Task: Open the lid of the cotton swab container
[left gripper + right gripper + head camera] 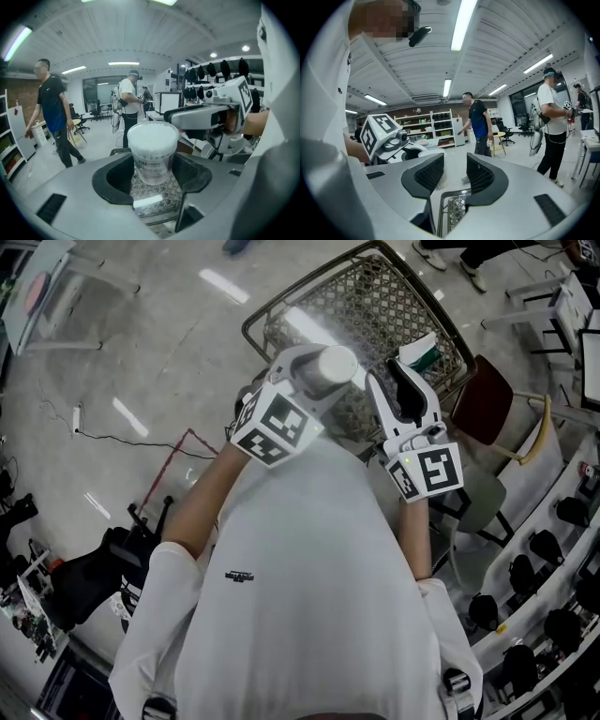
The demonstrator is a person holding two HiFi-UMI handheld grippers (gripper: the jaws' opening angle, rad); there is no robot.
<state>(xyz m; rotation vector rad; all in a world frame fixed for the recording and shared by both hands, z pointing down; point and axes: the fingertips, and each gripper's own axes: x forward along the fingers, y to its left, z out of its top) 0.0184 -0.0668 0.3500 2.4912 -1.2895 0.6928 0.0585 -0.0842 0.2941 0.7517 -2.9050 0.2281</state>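
The cotton swab container (330, 364) is a clear round tub with a white top; whether a lid sits on it I cannot tell. My left gripper (319, 373) is shut on it, and the left gripper view shows the tub (152, 150) upright between the two black pads (115, 176). My right gripper (399, 395) is just to the right of the tub, a little apart from it, open with nothing between its jaws. In the right gripper view its ribbed pads (480, 174) stand apart, with the left gripper (393, 140) at the left.
Both grippers hang over a wire shopping cart (375, 287) on the grey floor. A green and white item (424, 351) lies in the cart. A dark red chair (483, 399) stands to the right. Other people (54, 117) walk in the room.
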